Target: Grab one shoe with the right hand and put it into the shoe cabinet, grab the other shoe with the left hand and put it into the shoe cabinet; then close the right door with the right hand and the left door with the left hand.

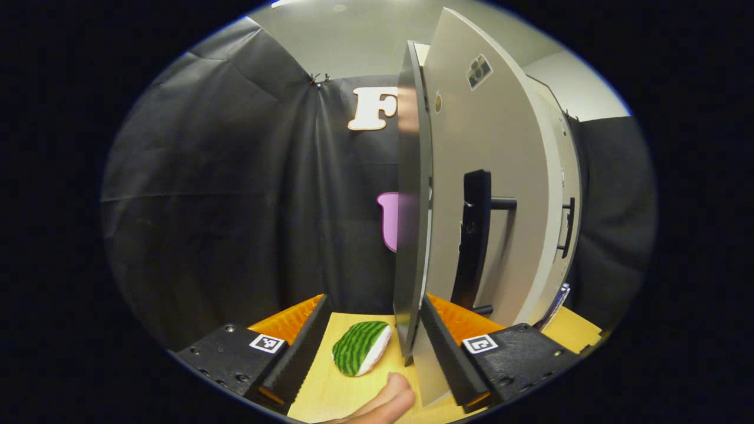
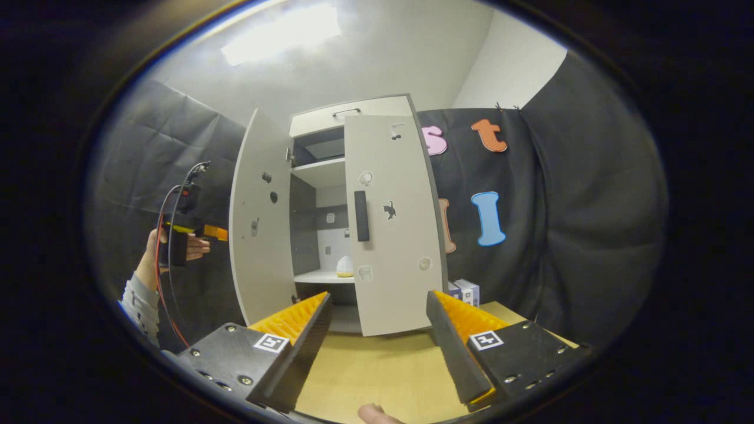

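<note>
Your shoe cabinet (image 2: 353, 218) stands in the middle of the right gripper view, on the wooden table (image 2: 377, 371). Its right door (image 2: 394, 229) looks nearly shut, with a dark handle (image 2: 361, 215) near its inner edge. Its left door (image 2: 259, 224) swings wide toward the left of the frame. Between the doors you can see the shelves, and on the lower one sits a small pale rounded thing (image 2: 344, 267), possibly a shoe, though it is too small to tell for sure.

In the left gripper view the left door (image 1: 412, 224) stands edge-on in the centre of the frame, its lower edge coming down between your left gripper (image 1: 372, 347)'s fingers, which are spread apart and press on nothing. A green striped item with a white underside (image 1: 360, 347) lies on the table (image 1: 330, 394) just left of that edge.

At the left of the right gripper view you see the left gripper (image 2: 194, 231) in your hand (image 2: 159, 247), beside the left door's outer edge.

Your right gripper (image 2: 377, 330) hangs at the bottom of its own view, fingers wide apart and holding nothing, in front of the cabinet. Small boxes (image 2: 465, 290) sit to the right of the cabinet's base.
</note>
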`<state>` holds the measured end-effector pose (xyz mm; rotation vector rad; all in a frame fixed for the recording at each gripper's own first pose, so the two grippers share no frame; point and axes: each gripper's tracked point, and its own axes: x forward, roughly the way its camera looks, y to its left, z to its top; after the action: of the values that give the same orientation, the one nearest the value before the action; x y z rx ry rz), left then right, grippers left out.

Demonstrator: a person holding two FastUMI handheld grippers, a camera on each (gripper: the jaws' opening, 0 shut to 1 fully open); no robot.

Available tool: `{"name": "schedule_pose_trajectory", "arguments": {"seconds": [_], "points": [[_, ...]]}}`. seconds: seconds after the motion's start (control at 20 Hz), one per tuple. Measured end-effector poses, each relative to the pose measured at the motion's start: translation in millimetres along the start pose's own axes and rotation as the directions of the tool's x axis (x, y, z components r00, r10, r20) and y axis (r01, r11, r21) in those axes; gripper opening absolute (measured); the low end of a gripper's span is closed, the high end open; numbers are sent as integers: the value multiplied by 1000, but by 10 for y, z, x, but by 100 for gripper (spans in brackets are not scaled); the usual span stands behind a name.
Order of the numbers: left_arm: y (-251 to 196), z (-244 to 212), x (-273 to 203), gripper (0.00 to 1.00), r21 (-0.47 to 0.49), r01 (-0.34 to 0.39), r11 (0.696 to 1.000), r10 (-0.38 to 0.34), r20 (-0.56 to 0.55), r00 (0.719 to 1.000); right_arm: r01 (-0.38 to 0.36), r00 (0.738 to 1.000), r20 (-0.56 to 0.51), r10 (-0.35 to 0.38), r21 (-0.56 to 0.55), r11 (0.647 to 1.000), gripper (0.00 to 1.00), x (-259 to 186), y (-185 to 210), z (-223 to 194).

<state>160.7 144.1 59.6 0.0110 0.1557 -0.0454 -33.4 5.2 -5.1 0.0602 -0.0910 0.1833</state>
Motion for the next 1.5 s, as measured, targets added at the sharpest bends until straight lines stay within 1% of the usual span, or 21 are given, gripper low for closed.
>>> {"name": "schedule_pose_trajectory", "arguments": {"seconds": [0.05, 0.15, 0.2, 0.25, 0.35, 0.45, 0.5, 0.55, 0.6, 0.65, 0.7, 0.8, 0.85, 0.95, 1.1, 1.2, 1.25, 1.3, 1.35, 1.4, 1.5], "points": [[-5, 20, 26, 85, 9, -16, 1000, 16, 4, 1000, -7, 1000, 4, 7, 6, 1000, 96, -24, -2, -1], [-5, 22, 5, 84, 24, -31, 999, 31, 5, 1000, -16, 1000, 9, 16, 18, 1000, 96, -31, -27, -17], [-18, 21, 10, 86, 26, -40, 999, 40, 0, 999, -14, 1000, 11, 14, 24, 1000, 96, -39, -60, -22], [-24, 25, 4, 84, 23, -48, 999, 48, -2, 999, -10, 1000, 11, 10, 31, 999, 96, -38, -89, -36], [-83, 20, 4, 87, 16, -49, 999, 49, -6, 999, -6, 1000, 6, 6, 47, 999, 96, -38, -130, -62], [-230, 18, -5, 84, 8, -33, 999, 33, -4, 999, -4, 1000, 0, 4, 59, 998, 96, -37, -159, -90], [-306, 12, 5, 86, 8, -24, 1000, 24, -1, 1000, -1, 1000, -4, 1, 58, 998, 94, -45, -169, -100], [-385, 17, 9, 83, 13, -16, 1000, 16, 0, 1000, 6, 1000, -11, -5, 53, 999, 94, -47, -185, -112], [-460, 23, 4, 86, 18, -7, 1000, 7, 6, 1000, 14, 1000, -18, -13, 43, 999, 94, -55, -195, -119], [-544, 20, 11, 86, 25, 1, 1000, -1, 3, 1000, 19, 1000, -22, -19, 31, 999, 94, -61, -198, -121], [-642, -10, 24, 86, 28, 13, 1000, -13, 1, 1000, 22, 1000, -22, -21, 20, 1000, 96, -63, -199, -112], [-822, -82, 67, 86, 40, 34, 999, -34, -16, 999, 27, 1000, -13, -27, 14, 1000, 94, -88, -204, -78], [-884, -118, 101, 84, 52, 42, 998, -41, -24, 999, 31, 999, -8, -31, 16, 999, 96, -97, -218, -62], [-991, -101, 125, 83, 60, 42, 997, -42, -7, 999, 43, 999, -3, -43, 28, 999, 96, -107, -270, -43], [-994, -101, 117, 84, 49, 44, 998, -44, 2, 999, 69, 998, -10, -69, 45, 997, 96, -92, -347, -43], [-1056, -76, 134, 86, 63, 48, 997, -49, 13, 999, 93, 996, -20, -92, 52, 994, 94, -77, -385, -39], [-1097, -40, 149, 86, 79, 57, 995, -59, 22, 998, 101, 995, -25, -100, 50, 994, 94, -63, -392, -30], [-1132, 3, 173, 83, 85, 65, 994, -69, 42, 997, 113, 993, -31, -111, 51, 992, 94, -56, -395, -38], [-1200, 13, 213, 84, 83, 73, 994, -77, 52, 996, 123, 992, -31, -121, 53, 991, 94, -45, -396, -23], [-1291, 0, 232, 87, 80, 94, 992, -98, 47, 994, 128, 991, -33, -126, 49, 991, 94, -29, -379, -12], [-1498, -62, 189, 88, 50, 144, 988, -145, 20, 989, 131, 991, -34, -130, 33, 991, 94, 4, -336, 9]]}}
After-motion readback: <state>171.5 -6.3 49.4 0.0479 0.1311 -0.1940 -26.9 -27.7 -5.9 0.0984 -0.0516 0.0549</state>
